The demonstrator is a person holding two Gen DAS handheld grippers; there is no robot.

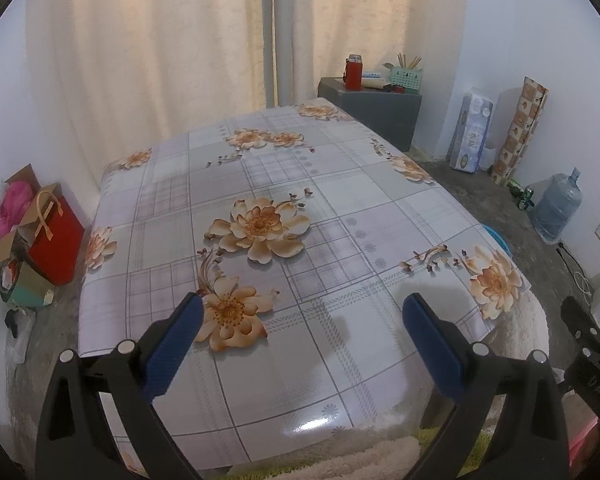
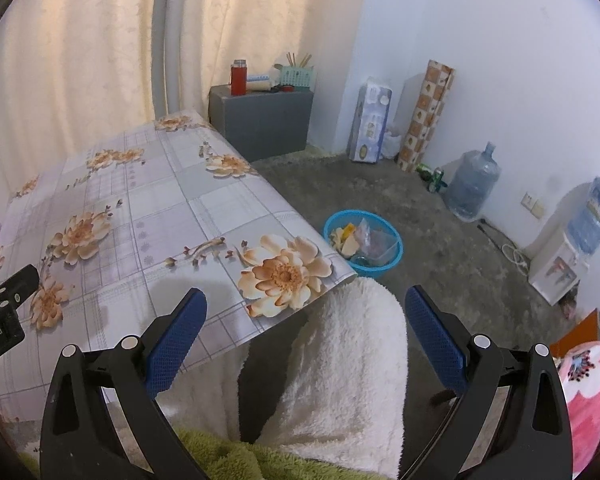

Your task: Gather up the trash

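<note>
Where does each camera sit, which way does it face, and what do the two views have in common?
Left wrist: sits on the left tongs, faces across the floral table to the curtains; its open blue fingers show, the other gripper at right edge.
Right wrist: sits on the right tongs, faces the table corner and the blue basket of trash on the floor; open fingers show.
Shared: table, grey cabinet, water jug.

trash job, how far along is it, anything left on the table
Looks close to finished. Done: the floral tablecloth shows no loose items, and the blue basket on the floor beside the table already holds wrappers and scraps. In hand: nothing; the left gripper and right gripper are both open and empty. Left: no trash visible on the table; areas outside both views can't be checked.
</note>
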